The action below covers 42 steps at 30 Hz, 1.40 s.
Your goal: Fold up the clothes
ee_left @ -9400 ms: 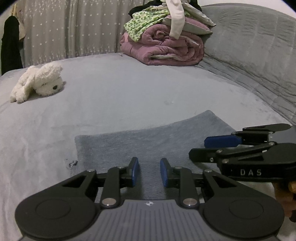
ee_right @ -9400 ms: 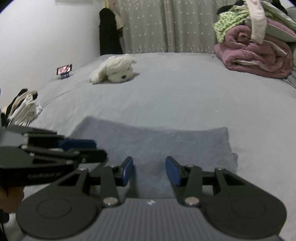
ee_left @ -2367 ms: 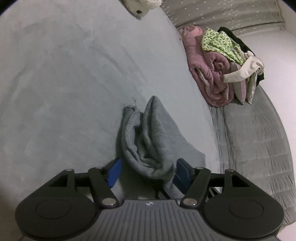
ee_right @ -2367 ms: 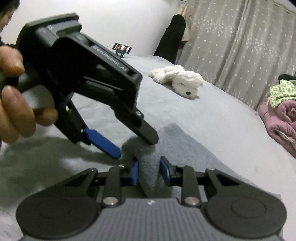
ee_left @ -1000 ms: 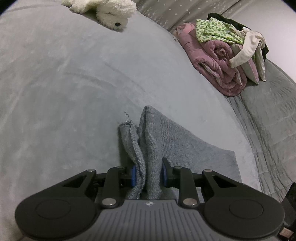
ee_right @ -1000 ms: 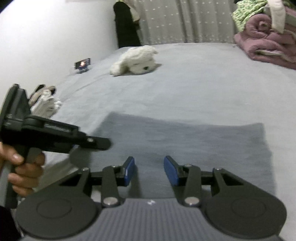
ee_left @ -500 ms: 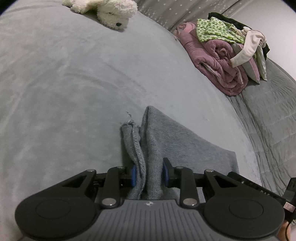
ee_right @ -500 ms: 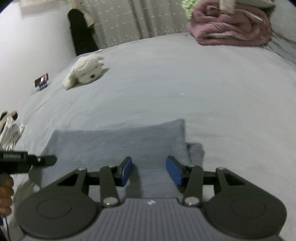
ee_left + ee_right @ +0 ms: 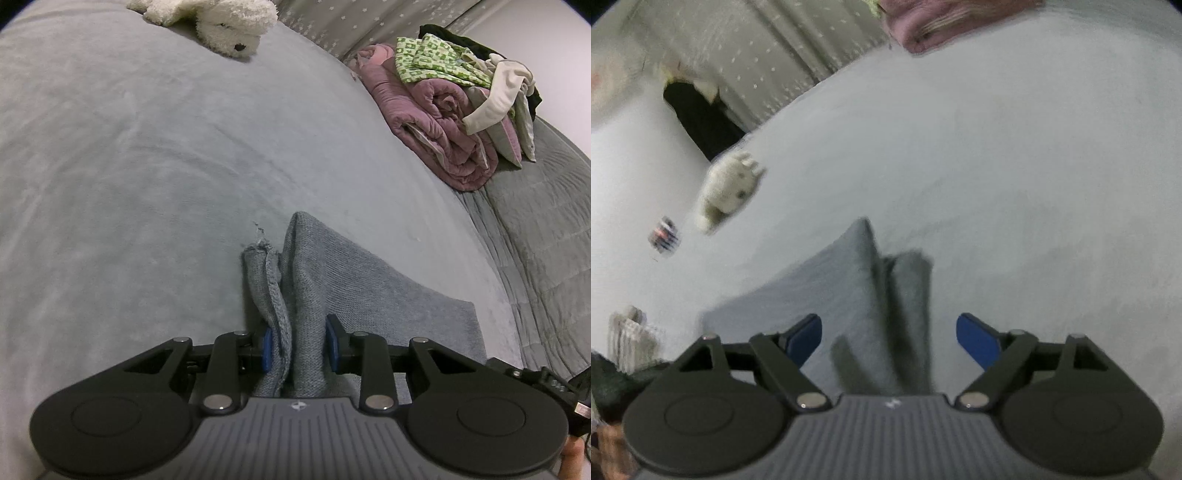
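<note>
**Left hand-held gripper pinches the grey cloth, right one is wide**

The grey cloth [image 9: 369, 295] lies on the bed [image 9: 147, 166], close to the person, with most of it flat on the grey cover. One corner is bunched up and lifted. The left hand-held gripper [image 9: 297, 349] has its two blue pads closed narrow on this bunched part, so the knitted fabric stands pressed between them, with a frayed edge hanging on the left side.

In the right wrist view the picture is blurred. The right hand-held gripper [image 9: 888, 341] has its jaws spread wide. The other raised corner of the cloth [image 9: 879, 295] stands in the gap between the blue pads, and I cannot tell if a pad touches it.

Far up the bed a white toy dog [image 9: 218, 18] lies on the cover. At the right side a rolled pink blanket [image 9: 436, 125] carries a green patterned garment [image 9: 432, 61] and some other pale clothes. In the right view a curtain [image 9: 746, 48] hangs behind the bed.
</note>
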### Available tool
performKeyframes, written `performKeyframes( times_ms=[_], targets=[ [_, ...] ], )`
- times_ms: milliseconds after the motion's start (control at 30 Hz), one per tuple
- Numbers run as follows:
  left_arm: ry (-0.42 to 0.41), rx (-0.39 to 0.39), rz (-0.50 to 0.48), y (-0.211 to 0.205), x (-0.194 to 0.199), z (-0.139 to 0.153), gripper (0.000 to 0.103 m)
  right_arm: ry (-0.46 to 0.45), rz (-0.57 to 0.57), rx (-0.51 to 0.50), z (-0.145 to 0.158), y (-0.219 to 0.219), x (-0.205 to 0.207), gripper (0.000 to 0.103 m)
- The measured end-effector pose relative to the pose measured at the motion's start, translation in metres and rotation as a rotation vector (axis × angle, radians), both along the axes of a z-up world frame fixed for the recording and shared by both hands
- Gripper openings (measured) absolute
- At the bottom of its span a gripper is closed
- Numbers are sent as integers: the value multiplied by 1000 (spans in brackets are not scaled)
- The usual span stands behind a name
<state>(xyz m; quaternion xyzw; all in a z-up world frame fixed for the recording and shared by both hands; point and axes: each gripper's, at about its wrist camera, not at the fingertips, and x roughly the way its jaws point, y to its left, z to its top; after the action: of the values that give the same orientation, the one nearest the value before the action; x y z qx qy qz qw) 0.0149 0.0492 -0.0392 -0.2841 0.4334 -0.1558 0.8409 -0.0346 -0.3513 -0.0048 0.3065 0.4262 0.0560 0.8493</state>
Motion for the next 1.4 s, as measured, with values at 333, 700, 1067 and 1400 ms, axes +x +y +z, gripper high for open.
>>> performKeyframes(
  times_ms=[333, 700, 1067, 1400],
  targets=[
    [3, 2, 5, -3, 1, 1, 30, 70, 26, 194, -21, -14, -24, 85],
    [0, 23, 17, -8, 1, 1, 31, 40, 28, 251, -29, -7, -5, 88],
    [20, 11, 27, -7, 3, 3, 31, -24, 17, 255, -34, -4, 15, 88],
    [4, 8, 26, -10, 4, 3, 31, -82, 26, 167, -31, 14, 26, 84]
  ],
)
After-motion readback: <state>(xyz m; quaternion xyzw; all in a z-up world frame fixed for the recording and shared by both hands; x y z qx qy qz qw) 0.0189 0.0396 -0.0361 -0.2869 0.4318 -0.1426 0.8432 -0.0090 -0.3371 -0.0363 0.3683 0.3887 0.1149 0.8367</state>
